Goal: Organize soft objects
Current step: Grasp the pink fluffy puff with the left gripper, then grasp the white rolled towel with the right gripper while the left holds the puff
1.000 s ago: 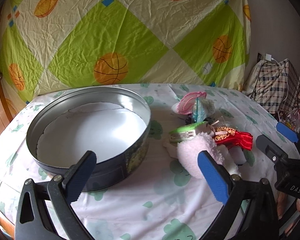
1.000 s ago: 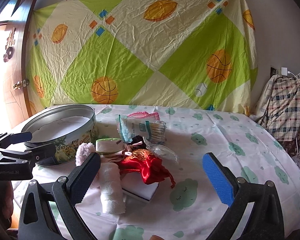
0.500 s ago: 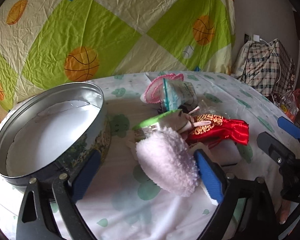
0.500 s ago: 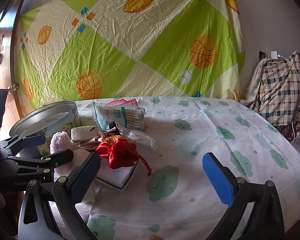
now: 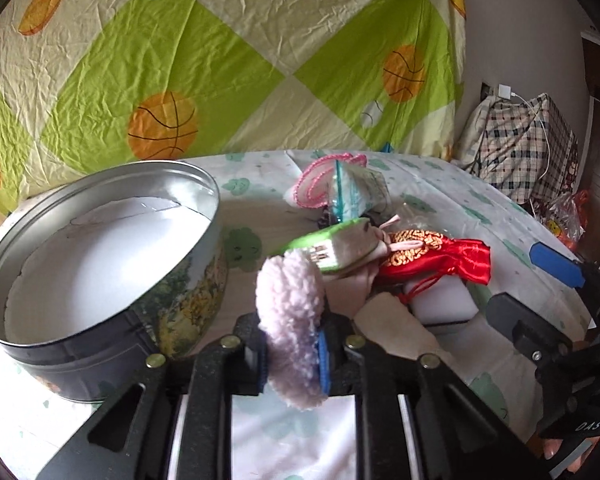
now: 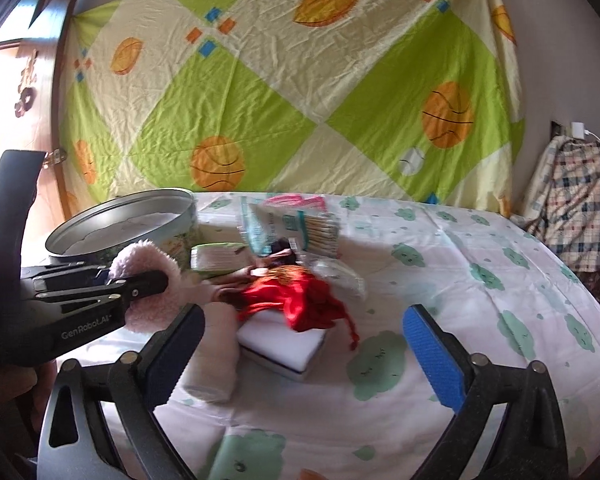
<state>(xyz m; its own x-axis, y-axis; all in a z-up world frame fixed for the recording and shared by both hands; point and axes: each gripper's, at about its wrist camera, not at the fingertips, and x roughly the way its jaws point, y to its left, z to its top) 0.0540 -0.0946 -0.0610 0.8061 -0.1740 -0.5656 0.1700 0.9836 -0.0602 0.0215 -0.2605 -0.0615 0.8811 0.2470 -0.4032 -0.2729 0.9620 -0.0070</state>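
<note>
Soft objects lie heaped on the cloud-print tablecloth [image 5: 440,184] just beside the round tin [image 5: 100,256], which stands open, its floor covered only by a white liner, presumably so that items can be dropped straight in. In the left wrist view, the left gripper [image 5: 292,356] has just been closing and now pinches the pink fluffy pad [image 5: 288,304] edge-on between its blue pads; the grip sits at the pad's near end, which should let it lift clear of the pile. Behind it lie one green-edged pouch [image 5: 336,250], one red satin bag [image 5: 452,260] resting on one white sponge block [image 5: 444,308], one pink-trimmed item [image 5: 320,178] and one clear packet [image 5: 360,188]. The right gripper's blue pad [image 5: 556,266] shows at the right edge. In the right wrist view, the right gripper [image 6: 300,344] has just begun closing, yet its jaws stand spread with nothing between them, poised near the pile, probably for the next pick. One rolled white cloth [image 6: 216,356] lies just beside the sponge block. One tin and two grippers are counted; the small dark item under the packet cannot be identified.
</note>
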